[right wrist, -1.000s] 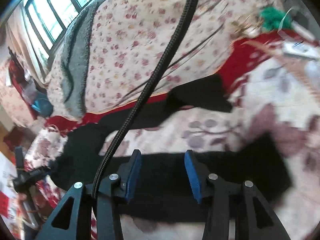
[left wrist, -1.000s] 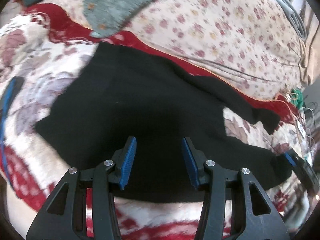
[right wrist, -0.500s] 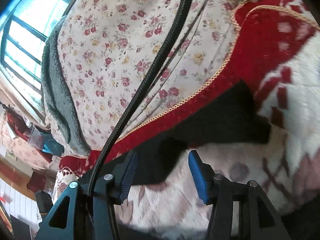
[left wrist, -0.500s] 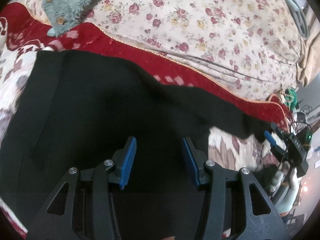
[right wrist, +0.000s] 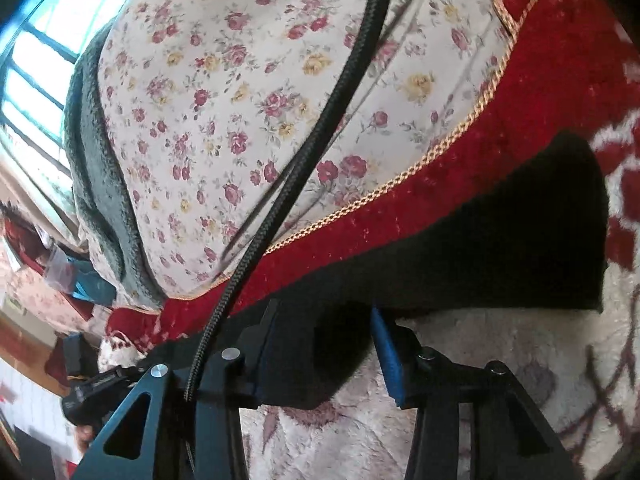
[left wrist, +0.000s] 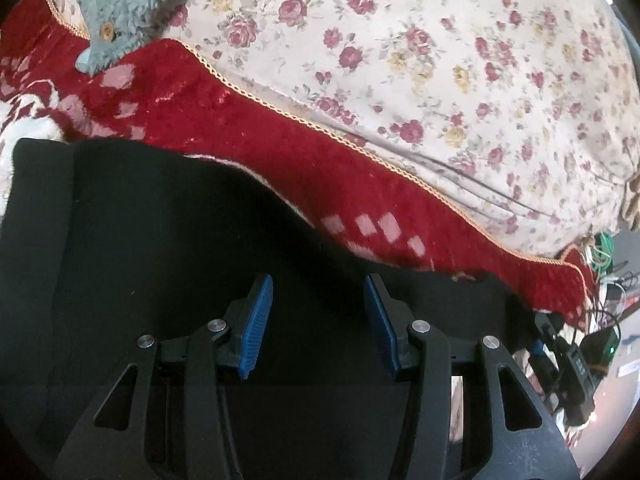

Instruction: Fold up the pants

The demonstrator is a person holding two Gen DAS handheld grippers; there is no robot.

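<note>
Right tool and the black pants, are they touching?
Touching, it seems. The right wrist view shows pants fabric between the right tool's open jaws, against its left pad.

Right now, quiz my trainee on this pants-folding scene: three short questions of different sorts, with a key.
1. True or false: the left gripper is open above the black pants.
2. Multiple choice: what lies between the right gripper fingers? A) a fold of the black pants B) the grey fleece garment C) the braided cable
3. Fill in: behind the red blanket border rises a cream quilt printed with ____.

Key: 1 true; 2 A; 3 roses.
</note>
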